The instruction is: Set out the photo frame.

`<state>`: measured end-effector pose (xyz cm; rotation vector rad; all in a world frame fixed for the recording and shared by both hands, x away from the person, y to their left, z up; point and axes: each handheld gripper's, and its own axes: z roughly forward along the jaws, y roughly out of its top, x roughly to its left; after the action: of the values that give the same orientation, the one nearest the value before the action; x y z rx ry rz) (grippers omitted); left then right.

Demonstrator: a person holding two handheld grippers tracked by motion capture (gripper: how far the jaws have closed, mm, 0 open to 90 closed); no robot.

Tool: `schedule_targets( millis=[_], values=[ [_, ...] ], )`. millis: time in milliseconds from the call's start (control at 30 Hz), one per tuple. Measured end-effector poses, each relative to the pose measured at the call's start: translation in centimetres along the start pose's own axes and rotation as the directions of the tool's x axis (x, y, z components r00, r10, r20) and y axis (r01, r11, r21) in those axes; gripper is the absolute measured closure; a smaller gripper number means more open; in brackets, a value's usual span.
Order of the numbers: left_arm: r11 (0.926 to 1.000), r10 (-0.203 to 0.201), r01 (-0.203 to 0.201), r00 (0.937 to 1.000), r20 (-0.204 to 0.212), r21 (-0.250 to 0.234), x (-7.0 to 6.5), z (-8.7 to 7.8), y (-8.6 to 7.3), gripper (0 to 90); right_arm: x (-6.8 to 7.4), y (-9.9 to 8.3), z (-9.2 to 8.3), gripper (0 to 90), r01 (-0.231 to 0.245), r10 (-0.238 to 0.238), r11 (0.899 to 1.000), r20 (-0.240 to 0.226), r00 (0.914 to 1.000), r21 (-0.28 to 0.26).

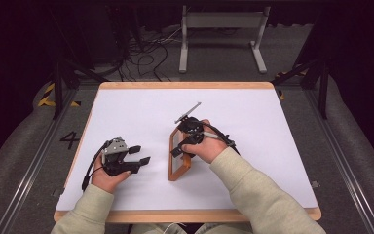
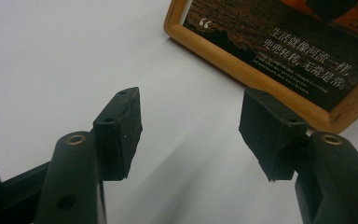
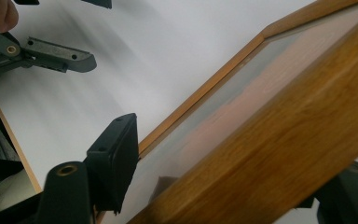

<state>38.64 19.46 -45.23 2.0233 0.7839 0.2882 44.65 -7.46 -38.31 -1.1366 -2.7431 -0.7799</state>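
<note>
Now | right gripper (image 1: 177,148) straddled the wooden picture frame's (image 1: 179,155) edge, pads not visibly clamped | frame stood tilted mid-desk (image 1: 126,107) | left gripper (image 1: 139,155) gaped empty beside it

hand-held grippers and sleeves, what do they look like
Both sleeves are pale beige. The left hand-held gripper is black with a grey plate on top and a black cable trailing off. The right hand-held gripper is black too, with block-shaped pads and brass-coloured rivets.
</note>
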Motion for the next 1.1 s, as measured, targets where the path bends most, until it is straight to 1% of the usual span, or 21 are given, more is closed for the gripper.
schedule_targets(
  millis=[67,233,267,367,400,433,467,533,633,733,800,833,867,967,1100],
  values=[
    [1.0,0.0,0.0,1.0,-0.001,0.0,0.0,0.0,0.0,39.3,0.1,0.0,0.0,35.3,-0.018,0.018,1.0,0.005,0.9998,0.004],
    [1.0,0.0,0.0,1.0,-0.001,0.0,0.0,0.0,0.0,39.3,0.2,0.1,0.0,37.7,-0.023,0.023,1.0,0.013,0.9997,0.012],
    [1.0,0.0,0.0,1.0,-0.001,-0.001,0.0,0.0,0.0,39.3,0.1,0.1,-0.1,40.0,-0.021,0.02,1.0,0.022,0.9996,0.021],
    [1.0,0.003,-0.003,1.0,-0.004,-0.004,0.0,0.0,0.0,39.2,0.2,0.1,-0.2,43.3,-0.047,0.047,0.999,0.029,0.9985,0.021],
    [1.0,0.003,-0.003,1.0,-0.004,-0.004,0.0,0.0,0.0,39.2,0.2,0.1,-0.2,43.3,-0.047,0.047,0.999,0.029,0.9985,0.021],
    [1.0,0.002,-0.002,1.0,-0.004,-0.002,0.0,-0.1,0.0,39.2,0.2,0.0,-0.2,45.9,-0.062,0.061,0.998,0.036,0.9975,0.017],
    [1.0,0.003,-0.003,1.0,-0.003,-0.003,0.0,-0.1,0.0,39.3,0.2,0.0,-0.3,49.2,-0.065,0.064,0.998,0.035,0.9973,0.022],
    [1.0,0.001,-0.001,1.0,0.001,-0.004,0.0,0.0,0.0,39.3,0.2,0.0,-0.5,51.8,-0.09,0.089,0.996,0.039,0.9952,0.018],
    [1.0,0.0,0.0,1.0,0.002,-0.003,0.0,0.0,0.0,39.3,0.2,0.1,-0.5,54.6,-0.105,0.104,0.994,0.043,0.9937,0.023],
    [1.0,0.006,-0.006,1.0,-0.004,-0.001,0.0,-0.1,0.0,39.3,0.0,0.1,-0.6,60.0,-0.12,0.118,0.992,0.046,0.9919,0.027],
    [1.0,0.001,-0.001,1.0,-0.006,-0.002,0.1,-0.1,0.0,39.3,-0.1,0.2,-0.7,61.7,-0.122,0.122,0.992,0.033,0.992,0.022],
    [1.0,-0.004,0.003,0.9999,-0.013,-0.005,0.0,-0.2,0.0,39.3,-0.1,0.2,-0.7,62.6,-0.121,0.121,0.992,0.027,0.9923,0.017],
    [0.9999,0.0,-0.001,0.9998,-0.02,-0.01,0.1,-0.3,0.0,39.7,-0.1,0.2,-0.7,63.7,-0.117,0.117,0.993,0.018,0.993,0.011],
    [0.9997,-0.015,0.015,0.9996,-0.025,-0.022,0.2,-0.5,0.0,40.5,0.2,0.3,-0.9,68.1,-0.115,0.115,0.993,-0.021,0.9932,-0.007],
    [0.9996,-0.02,0.02,0.9993,-0.032,-0.023,0.3,-0.6,0.0,40.9,1.1,0.6,-1.6,75.0,-0.102,0.1,0.995,-0.08,0.9918,-0.013]
  ],
)
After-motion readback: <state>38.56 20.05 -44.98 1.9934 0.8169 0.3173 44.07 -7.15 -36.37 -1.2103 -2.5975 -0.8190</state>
